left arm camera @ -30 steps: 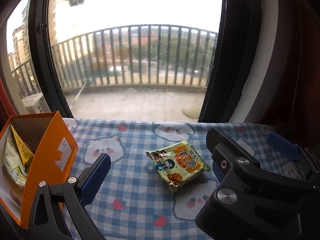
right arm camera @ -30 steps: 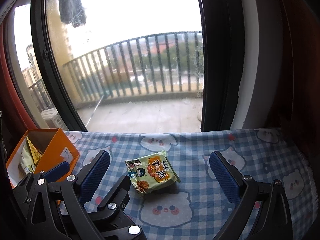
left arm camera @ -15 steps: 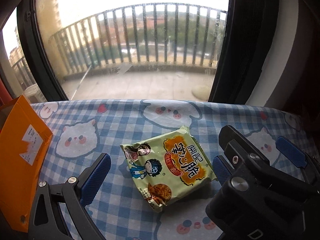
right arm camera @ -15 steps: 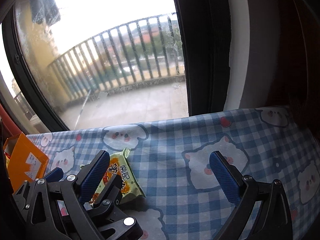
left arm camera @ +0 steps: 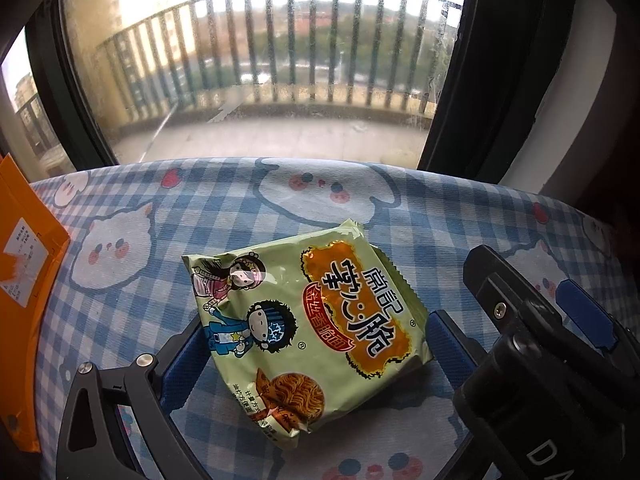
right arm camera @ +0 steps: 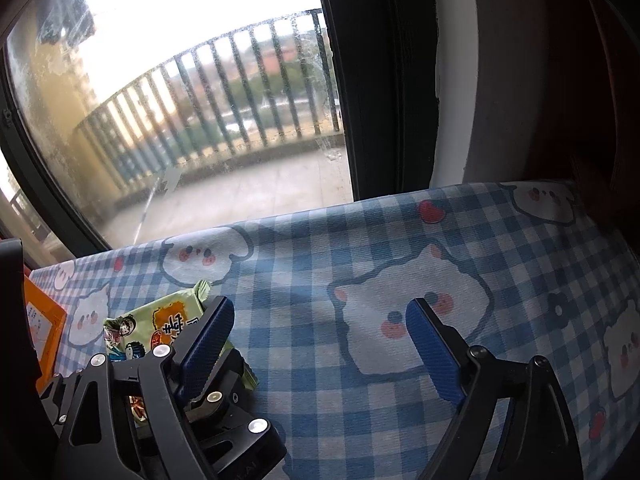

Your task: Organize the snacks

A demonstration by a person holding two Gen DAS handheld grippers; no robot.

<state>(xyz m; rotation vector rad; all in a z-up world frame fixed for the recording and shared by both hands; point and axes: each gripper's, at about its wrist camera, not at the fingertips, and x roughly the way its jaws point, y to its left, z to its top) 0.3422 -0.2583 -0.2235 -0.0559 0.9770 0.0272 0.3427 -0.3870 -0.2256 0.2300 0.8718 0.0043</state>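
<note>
A pale green noodle snack packet [left arm camera: 308, 324] with cartoon figures lies flat on the blue checked cloth [left arm camera: 280, 200]. My left gripper [left arm camera: 316, 344] is open, its two blue-padded fingers on either side of the packet, close to its edges. The packet also shows in the right wrist view [right arm camera: 168, 320], partly hidden behind my right gripper's left finger. My right gripper [right arm camera: 320, 340] is open and empty above bare cloth to the right of the packet. An orange box [left arm camera: 24, 272] stands at the far left.
A large window with a dark frame [left arm camera: 460, 100] runs along the table's far edge. A white wall strip [right arm camera: 492, 80] and dark wood lie at the right. The cloth with cartoon faces [right arm camera: 420, 320] covers the table.
My left gripper has moved forward and down until its fingers straddle the packet. My right gripper has swung right, away from the packet. The orange box has slid toward the left edge of view.
</note>
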